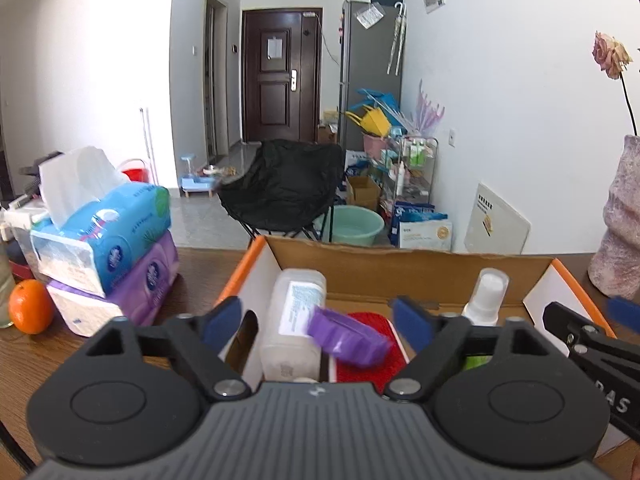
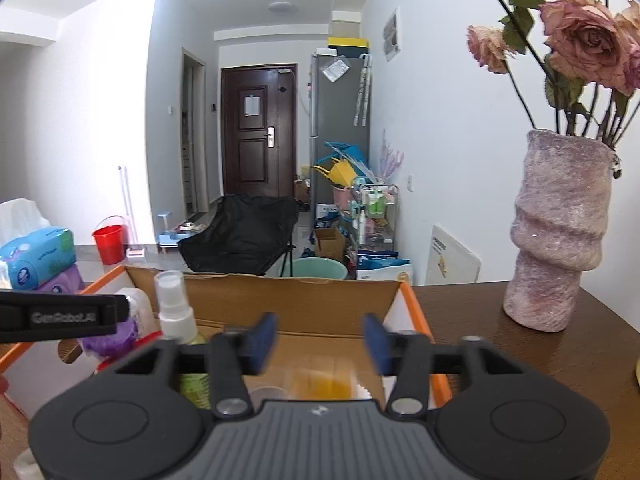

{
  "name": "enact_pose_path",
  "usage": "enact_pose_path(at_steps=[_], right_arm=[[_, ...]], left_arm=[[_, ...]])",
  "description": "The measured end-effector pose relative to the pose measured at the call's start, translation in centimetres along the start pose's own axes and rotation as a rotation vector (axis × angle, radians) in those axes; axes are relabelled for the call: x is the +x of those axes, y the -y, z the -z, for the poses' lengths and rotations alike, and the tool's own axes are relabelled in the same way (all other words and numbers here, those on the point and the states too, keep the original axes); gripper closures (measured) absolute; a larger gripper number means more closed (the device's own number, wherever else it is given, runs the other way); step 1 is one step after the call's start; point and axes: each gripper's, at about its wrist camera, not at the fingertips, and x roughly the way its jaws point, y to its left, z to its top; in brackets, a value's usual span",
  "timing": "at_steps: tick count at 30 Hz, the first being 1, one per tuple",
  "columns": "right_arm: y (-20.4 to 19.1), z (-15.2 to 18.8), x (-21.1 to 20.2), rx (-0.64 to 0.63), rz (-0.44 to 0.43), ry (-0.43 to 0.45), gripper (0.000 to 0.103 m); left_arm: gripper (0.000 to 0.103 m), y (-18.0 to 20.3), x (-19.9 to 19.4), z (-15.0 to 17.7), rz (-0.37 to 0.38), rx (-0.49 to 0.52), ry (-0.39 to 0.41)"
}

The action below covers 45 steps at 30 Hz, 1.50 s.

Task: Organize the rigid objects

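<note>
One box (image 1: 400,264) on tabletop (image 1: 192,268) holds one jar (image 1: 294,320), one purple lid (image 1: 348,338), one spray bottle (image 1: 486,296). Both claws, left (image 1: 316,322) and right (image 2: 320,342), stand wide, gripping nothing. Two tissue packs (image 1: 108,240), one orange (image 1: 30,306) left; one vase (image 2: 556,232) right.

The dark brown table (image 2: 500,312) looks like smooth, slightly glossy wood, the orange-edged box (image 1: 400,268) is matt brown cardboard, the pink twisted vase (image 2: 556,232) has a rough, chalky surface, and the clear spray bottle (image 2: 174,308) is glossy plastic.
</note>
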Motion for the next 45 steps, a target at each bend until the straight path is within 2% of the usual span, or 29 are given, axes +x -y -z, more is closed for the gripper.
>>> enact_pose_path(at_steps=[1, 2, 4, 20, 25, 33, 40, 45], right_arm=[[0.1, 0.0, -0.2, 0.007, 0.015, 0.008, 0.014], [0.3, -0.1, -0.3, 0.012, 0.033, 0.021, 0.004], [0.6, -0.2, -0.5, 0.021, 0.056, 0.041, 0.000], [1.2, -0.4, -0.5, 0.054, 0.039, 0.018, 0.000], [1.6, -0.6, -1.0, 0.063, 0.039, 0.029, 0.000], [2.1, -0.7, -3.5, 0.068, 0.034, 0.045, 0.000], [2.2, -0.7, -7.7, 0.053, 0.023, 0.074, 0.000], [1.9, -0.2, -11.5, 0.041, 0.014, 0.086, 0.000]], left_arm=[[0.007, -0.1, -0.1, -0.1, -0.005, -0.005, 0.004], [0.000, -0.3, -0.2, -0.1, -0.012, -0.013, 0.012], [0.000, -0.3, -0.4, -0.2, -0.025, -0.015, 0.022], [0.000, -0.3, -0.5, -0.2, -0.036, -0.009, 0.004], [0.000, -0.6, -1.6, -0.4, -0.025, -0.017, 0.019], [0.000, -1.0, -5.2, -0.2, -0.041, -0.011, 0.066], [0.000, -1.7, -9.6, 0.4, -0.045, 0.001, 0.097], [0.000, -2.2, -13.4, 1.3, -0.020, 0.013, 0.111]])
